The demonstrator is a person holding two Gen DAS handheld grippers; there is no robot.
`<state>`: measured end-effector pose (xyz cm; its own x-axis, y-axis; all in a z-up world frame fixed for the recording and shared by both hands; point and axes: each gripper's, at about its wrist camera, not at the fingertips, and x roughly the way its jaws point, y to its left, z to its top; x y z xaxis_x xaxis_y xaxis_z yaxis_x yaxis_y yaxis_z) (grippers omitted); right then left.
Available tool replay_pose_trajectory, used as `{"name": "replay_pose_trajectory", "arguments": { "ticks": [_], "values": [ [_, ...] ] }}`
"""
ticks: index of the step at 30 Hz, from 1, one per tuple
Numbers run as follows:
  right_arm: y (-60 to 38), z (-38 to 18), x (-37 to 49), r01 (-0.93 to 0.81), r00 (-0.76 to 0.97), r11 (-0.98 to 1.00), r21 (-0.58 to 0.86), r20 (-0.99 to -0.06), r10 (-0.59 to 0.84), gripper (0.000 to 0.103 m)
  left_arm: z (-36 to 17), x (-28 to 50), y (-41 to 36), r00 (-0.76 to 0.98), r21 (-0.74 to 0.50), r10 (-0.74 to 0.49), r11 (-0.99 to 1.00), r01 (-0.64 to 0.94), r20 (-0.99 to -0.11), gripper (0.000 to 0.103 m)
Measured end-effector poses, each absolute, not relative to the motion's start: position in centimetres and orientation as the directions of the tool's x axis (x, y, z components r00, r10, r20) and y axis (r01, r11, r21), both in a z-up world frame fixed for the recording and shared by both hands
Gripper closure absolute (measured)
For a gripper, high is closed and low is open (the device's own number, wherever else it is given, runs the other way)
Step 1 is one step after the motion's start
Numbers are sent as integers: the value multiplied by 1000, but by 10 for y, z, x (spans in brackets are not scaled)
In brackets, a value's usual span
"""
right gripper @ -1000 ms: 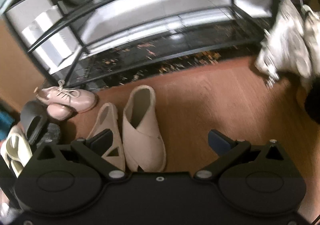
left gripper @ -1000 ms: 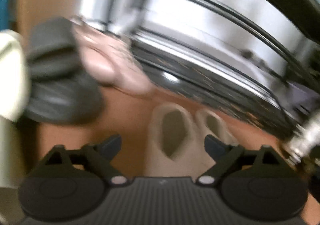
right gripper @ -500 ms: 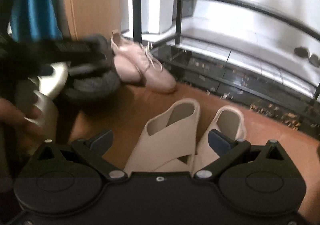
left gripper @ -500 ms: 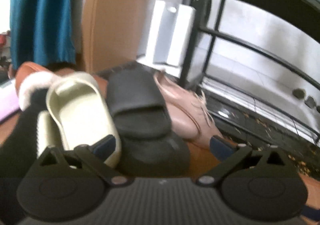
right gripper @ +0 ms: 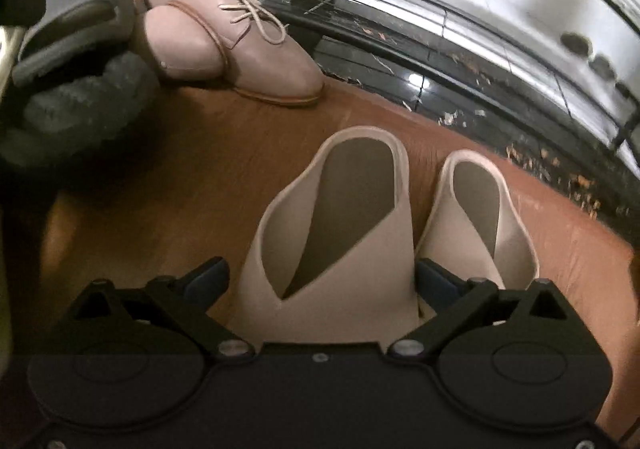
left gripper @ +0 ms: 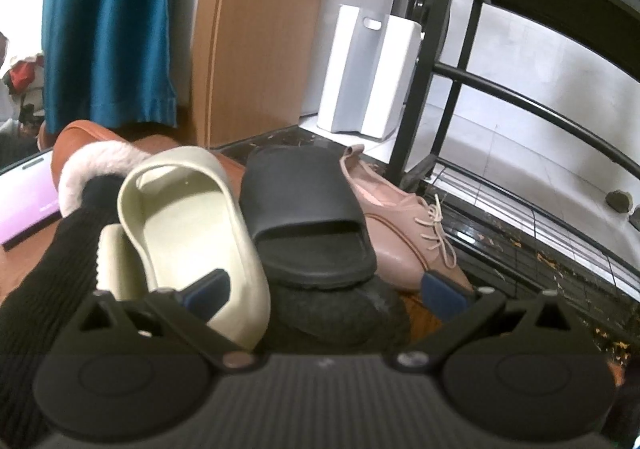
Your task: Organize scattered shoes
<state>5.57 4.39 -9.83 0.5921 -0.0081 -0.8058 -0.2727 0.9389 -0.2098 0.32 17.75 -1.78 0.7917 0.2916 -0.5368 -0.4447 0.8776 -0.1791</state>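
In the left wrist view my left gripper (left gripper: 326, 289) is open, low over a pile of shoes: a cream slide (left gripper: 188, 225), a black slide (left gripper: 304, 217) stacked on another dark slide (left gripper: 340, 317), and a pink lace-up shoe (left gripper: 404, 225). In the right wrist view my right gripper (right gripper: 322, 283) is open, its fingers on either side of the left one of two beige cross-strap mules (right gripper: 340, 233); the other mule (right gripper: 480, 217) lies just right of it. The pink lace-up pair (right gripper: 236, 33) and the dark slides (right gripper: 76, 61) lie farther left.
A black metal shoe rack (left gripper: 472, 89) stands at the right, also behind the mules in the right wrist view (right gripper: 440, 29). A white box (left gripper: 368, 69), a wooden panel (left gripper: 260, 29) and a blue curtain (left gripper: 108, 21) stand behind. A fur-lined brown shoe (left gripper: 92, 157) lies left.
The left gripper has swung from the mules to the slide pile and come closer. The right gripper has moved down until its fingers straddle the left beige mule.
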Motion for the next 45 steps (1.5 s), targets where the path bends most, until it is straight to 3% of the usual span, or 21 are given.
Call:
{"name": "replay_pose_trajectory", "arguments": {
  "ticks": [5, 11, 17, 21, 27, 33, 37, 45],
  "values": [
    [46, -108, 61, -312, 568, 911, -269, -822, -48, 7, -19, 4, 175, 792, -173, 290, 881, -440, -537, 1],
    [39, -101, 53, -319, 576, 929, -188, -817, 33, 13, -21, 3, 176, 789, -182, 295, 874, -451, -539, 1],
    [13, -55, 37, -290, 691, 955, -64, -705, 162, 13, -20, -1, 178, 803, -212, 302, 862, -460, -514, 1],
    [-40, -30, 39, -179, 758, 984, -2, -638, 136, 13, -21, -1, 177, 819, -269, 242, 864, -426, -520, 1],
    [-150, -44, 43, -33, 775, 995, 91, -627, 83, 13, -29, 5, 153, 834, -303, 107, 900, -313, -542, 1],
    [-192, -93, 48, -36, 680, 999, 30, -732, 47, 13, -40, 8, 135, 815, -317, 23, 915, -251, -579, 1],
    [-188, -97, 53, -55, 676, 998, 23, -735, 54, 12, -51, 11, 129, 783, -309, 3, 918, -249, -622, 1],
    [-179, -105, 65, -93, 668, 996, 9, -741, 69, 12, -57, 10, 133, 779, -302, 24, 914, -271, -627, 1]
  ]
}}
